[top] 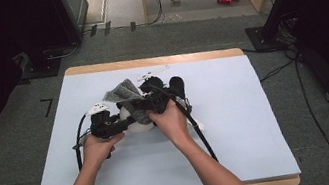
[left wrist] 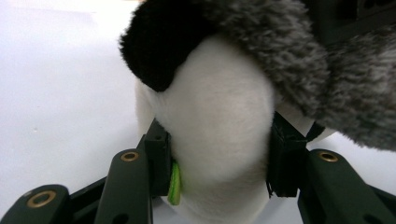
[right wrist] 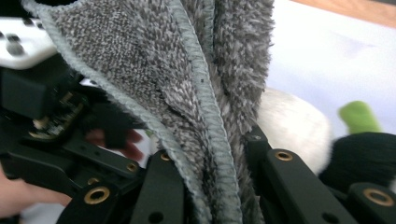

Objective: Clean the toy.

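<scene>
Two grippers, one plush panda, and a fuzzy grey cloth, all bunched together near the middle of the light blue table cover (top: 239,125). The left gripper (left wrist: 219,163) has its jaws pressed into the white plush body of the panda toy (left wrist: 219,116), one jaw on each side, so the toy is pinned there with its black ear up top. The right gripper (right wrist: 212,154) is pinching the grey fleece cloth (right wrist: 154,70) by its stitched hem, with the fabric hanging up and over between the jaws.

The bit that matters, I reckon: the cloth sits directly on top of and slightly to the far side of the panda, draped over its head, and the right gripper comes at it from the opposite side to the left one. So the two tools are nearly nose to nose, with the toy between them. Looks like the right hand (top: 169,119) either wraps or peels the cloth while the left just holds things steady.
</scene>
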Available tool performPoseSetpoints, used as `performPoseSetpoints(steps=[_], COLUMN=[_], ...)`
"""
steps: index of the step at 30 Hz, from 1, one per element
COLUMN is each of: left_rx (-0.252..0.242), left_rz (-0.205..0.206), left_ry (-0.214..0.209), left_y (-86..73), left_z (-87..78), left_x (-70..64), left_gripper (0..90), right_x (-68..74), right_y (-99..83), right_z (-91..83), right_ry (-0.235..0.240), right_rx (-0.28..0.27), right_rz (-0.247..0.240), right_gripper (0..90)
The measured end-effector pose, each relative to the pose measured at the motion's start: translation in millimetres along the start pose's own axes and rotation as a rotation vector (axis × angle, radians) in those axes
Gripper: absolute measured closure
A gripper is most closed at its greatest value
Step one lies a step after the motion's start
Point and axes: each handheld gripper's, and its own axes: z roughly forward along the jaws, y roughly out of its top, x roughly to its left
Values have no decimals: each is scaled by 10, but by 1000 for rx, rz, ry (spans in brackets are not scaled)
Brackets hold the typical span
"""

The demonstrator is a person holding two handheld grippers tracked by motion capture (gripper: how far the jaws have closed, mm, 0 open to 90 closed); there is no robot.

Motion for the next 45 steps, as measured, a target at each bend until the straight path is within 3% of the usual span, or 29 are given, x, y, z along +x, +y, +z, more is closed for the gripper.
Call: performPoseSetpoints(steps=[4, 6, 9, 19, 22, 29, 33, 36, 39, 45], left_rx=[3, 3, 7, 9, 9, 7, 3, 2, 1, -1], left_rz=[-17, -18, -1, -13, -13, -12, -12, -14, -14, -13], left_ry=[-4, -4, -3, -6, -7, -6, 0, -3, -1, 2], left_y=[-6, -7, -3, 13, 10, 0, -3, -7, -6, -3], left_z=[1, 1, 1, 10, 9, 10, 18, 16, 16, 15], left_x=[17, 21, 8, 4, 10, 15, 17, 26, 21, 13], left_gripper=[521, 519, 517, 515, 514, 513, 511, 508, 504, 487], right_x=[-71, -139, -261, -507, -586, -861, -971, -980, -888, -581], right_y=[-42, -79, -137, -163, -179, -287, -384, -381, -303, -62], right_z=[-90, -148, -243, -574, -683, -945, -1038, -1126, -1172, -940], right_ry=[-30, -50, -45, -78, -111, -196, -211, -190, -152, -83], right_rx=[5, 7, 14, 16, 6, 1, 3, -31, -68, -67], right_rz=[-6, 13, 48, 70, 73, 136, 173, 188, 182, 118], right_gripper=[759, 745, 760, 783, 785, 788, 789, 789, 789, 785])
